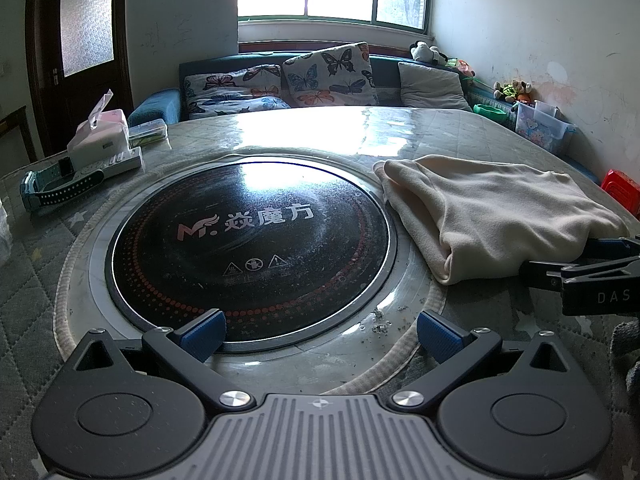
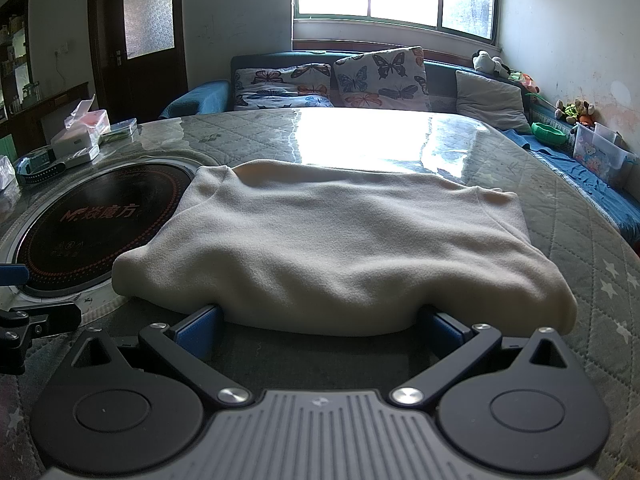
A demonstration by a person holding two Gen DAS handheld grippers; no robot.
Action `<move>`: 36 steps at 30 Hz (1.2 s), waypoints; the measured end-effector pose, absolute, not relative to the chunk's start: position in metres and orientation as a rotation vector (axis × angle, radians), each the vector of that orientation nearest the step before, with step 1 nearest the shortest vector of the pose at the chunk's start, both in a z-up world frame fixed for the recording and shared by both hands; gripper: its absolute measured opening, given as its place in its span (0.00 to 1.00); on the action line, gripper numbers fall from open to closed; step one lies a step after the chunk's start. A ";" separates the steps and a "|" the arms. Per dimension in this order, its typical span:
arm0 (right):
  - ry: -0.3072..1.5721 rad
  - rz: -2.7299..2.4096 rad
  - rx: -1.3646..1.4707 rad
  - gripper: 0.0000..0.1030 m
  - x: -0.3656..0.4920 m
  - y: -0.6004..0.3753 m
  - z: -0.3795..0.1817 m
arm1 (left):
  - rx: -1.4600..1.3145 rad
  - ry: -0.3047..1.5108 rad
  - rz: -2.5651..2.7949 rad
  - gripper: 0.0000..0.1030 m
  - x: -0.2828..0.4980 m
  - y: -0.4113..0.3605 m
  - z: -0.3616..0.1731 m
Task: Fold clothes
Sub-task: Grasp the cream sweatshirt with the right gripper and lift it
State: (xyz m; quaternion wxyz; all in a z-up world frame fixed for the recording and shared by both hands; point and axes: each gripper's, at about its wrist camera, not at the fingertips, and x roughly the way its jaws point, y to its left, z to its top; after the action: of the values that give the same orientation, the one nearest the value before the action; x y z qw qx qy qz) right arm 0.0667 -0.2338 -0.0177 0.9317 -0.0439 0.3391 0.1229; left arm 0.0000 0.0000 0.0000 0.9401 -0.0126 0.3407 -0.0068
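At the far left of the table [image 1: 280,132] sit a blue strap watch [image 1: 48,190], a white remote [image 1: 116,162] and a tissue box [image 1: 98,136] with a small clear container [image 1: 148,132] beside it. Right of these, set into the tabletop, is the round black induction cooktop [image 1: 252,248], printed with a logo and warning icons. The left gripper [image 1: 320,330] hovers low at the cooktop's near rim, its blue-padded fingers [image 1: 204,330] spread wide and holding nothing. Further right lies the cream garment [image 2: 340,248], folded into a thick, soft rectangle on the quilted table cover; its left edge overlaps the cooktop's rim. The right gripper [image 2: 320,324] is at the garment's near fold with its fingers [image 2: 200,330] parted wide, one at each side of the bulging edge; the cloth sits between them but they are not clamped on it. Behind the table, a sofa [image 2: 280,80] carries butterfly-print cushions [image 2: 380,78], and at the far right a clear storage bin [image 2: 600,156] stands against the wall.
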 end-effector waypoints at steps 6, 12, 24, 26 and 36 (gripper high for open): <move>0.694 0.251 -0.092 1.00 0.067 -0.234 -0.018 | -0.023 0.695 -0.013 1.00 0.000 0.000 0.000; 0.695 0.249 -0.095 1.00 0.064 -0.233 -0.016 | -0.022 0.695 -0.013 1.00 -0.001 0.000 0.000; 0.718 0.276 -0.097 0.95 0.069 -0.238 -0.011 | 0.002 0.715 0.004 1.00 0.004 -0.003 0.009; 0.721 0.298 -0.086 0.94 0.069 -0.243 -0.003 | 0.006 0.719 0.007 1.00 0.005 -0.003 0.010; 0.694 0.303 -0.085 0.73 0.123 -0.264 0.034 | -0.016 0.704 -0.045 1.00 0.040 -0.013 0.049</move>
State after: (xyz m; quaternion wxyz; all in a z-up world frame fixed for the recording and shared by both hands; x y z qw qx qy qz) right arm 0.1234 -0.2642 0.0338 0.9282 -0.0417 0.3388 0.1479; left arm 0.0397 -0.0129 0.0487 0.9384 -0.0078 0.3449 -0.0221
